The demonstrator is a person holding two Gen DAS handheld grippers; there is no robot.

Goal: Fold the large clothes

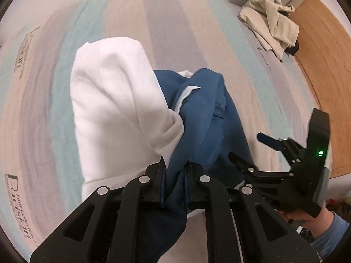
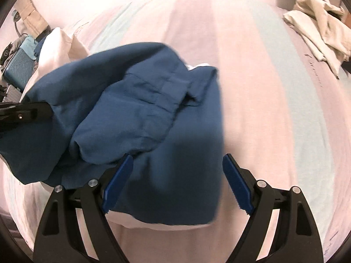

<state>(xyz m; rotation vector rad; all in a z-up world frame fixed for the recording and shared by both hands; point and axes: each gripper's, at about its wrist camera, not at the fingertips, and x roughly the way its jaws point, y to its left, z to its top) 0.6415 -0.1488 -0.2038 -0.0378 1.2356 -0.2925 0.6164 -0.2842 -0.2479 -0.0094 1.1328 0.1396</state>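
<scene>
Blue cloth, part of a blue-and-white garment point(image 1: 197, 114), hangs bunched and creased over a pastel-striped bed sheet point(image 1: 43, 100), its white half draping to the left. Left gripper point(image 1: 174, 171) is pinched tight on a fold of the blue fabric. Right gripper point(image 2: 177, 184) stands spread wide just above the garment, gripping nothing. Far right, a crumpled beige garment point(image 1: 272, 22) lies near the bed's edge.

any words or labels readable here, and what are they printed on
Black print along the striped bedsheet's left edge, left wrist view: too blurred and warped to read.
Thin script on the sheet near the beige garment: illegible in both views.
Blue garment: no text visible.
</scene>
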